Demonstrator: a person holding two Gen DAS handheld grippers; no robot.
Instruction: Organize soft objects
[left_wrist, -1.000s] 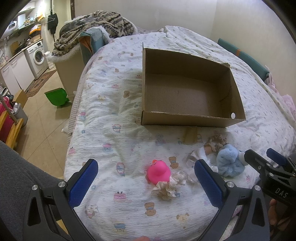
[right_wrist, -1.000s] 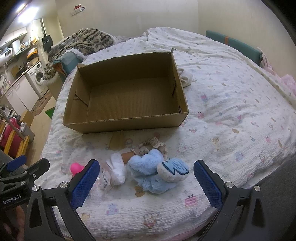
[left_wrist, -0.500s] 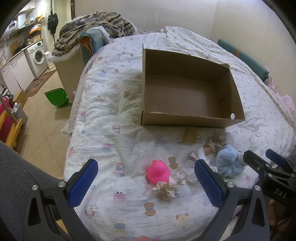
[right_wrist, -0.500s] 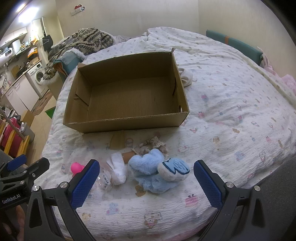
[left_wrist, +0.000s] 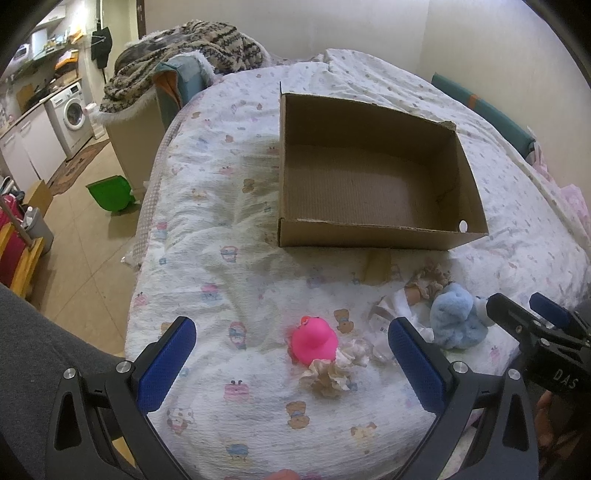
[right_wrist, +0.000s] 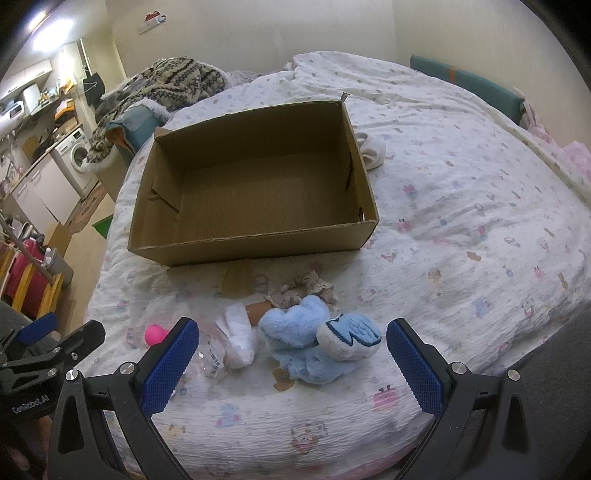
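Both grippers are hovering wide open and empty over the bed (right_wrist: 480, 221): left gripper (left_wrist: 291, 358) framing the pink duck (left_wrist: 314, 341) and a cream scrunchie (left_wrist: 328, 376), right gripper (right_wrist: 291, 365) framing the blue plush (right_wrist: 306, 339). The cardboard box (right_wrist: 258, 243) is sitting empty just beyond. Risk: the items are crowding together, so closing may be snagging 2 things or pinching bedsheet, and the smooth duck may be slipping out.

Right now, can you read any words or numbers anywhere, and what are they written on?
"DAS": on the black body of the right hand-held gripper, seen from the left wrist view; any further letters are out of view.
"GenRobot.AI": on the black body of the left hand-held gripper, seen from the right wrist view.
A barcode label on the clear plastic wrapper: too small to read.
The cardboard box: no print visible.
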